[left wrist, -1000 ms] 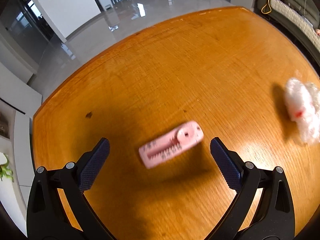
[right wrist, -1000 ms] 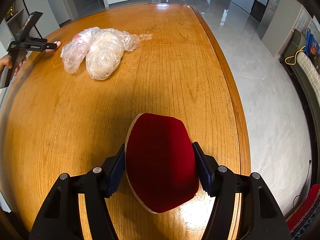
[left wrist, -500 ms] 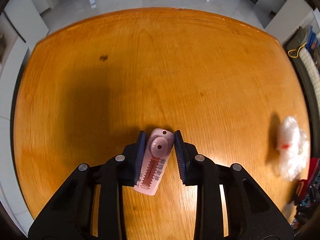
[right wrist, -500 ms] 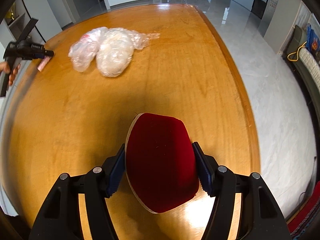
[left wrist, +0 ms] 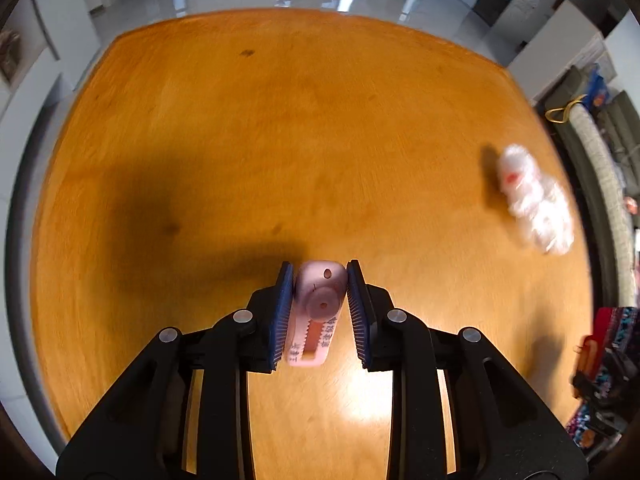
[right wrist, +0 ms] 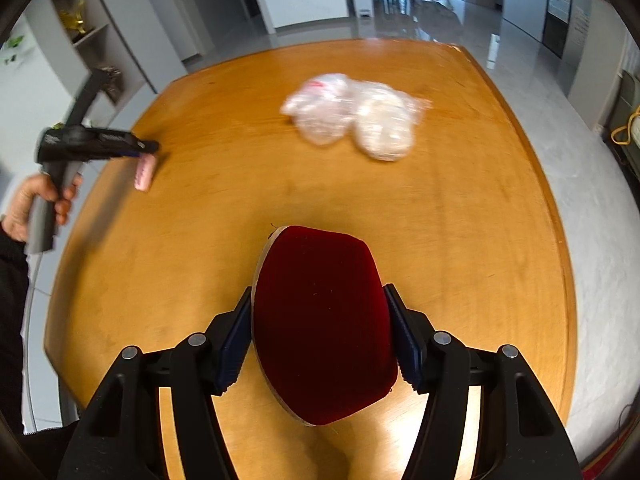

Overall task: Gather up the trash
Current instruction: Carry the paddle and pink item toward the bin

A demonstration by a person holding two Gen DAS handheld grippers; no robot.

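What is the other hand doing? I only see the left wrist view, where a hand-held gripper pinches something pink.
Observer: The right hand-held gripper is clamped on a dark red paddle.
Operator: And how does my pink item look from there?
Observer: The pink item hangs downward from the left hand-held gripper, near the table edge.
Operator: Who carries that gripper?
Observer: A person's bare hand grips its grey handle.

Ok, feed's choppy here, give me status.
Left gripper shut on pink tape dispenser. Right gripper shut on red paddle. Plastic bags on table, nothing blocking.
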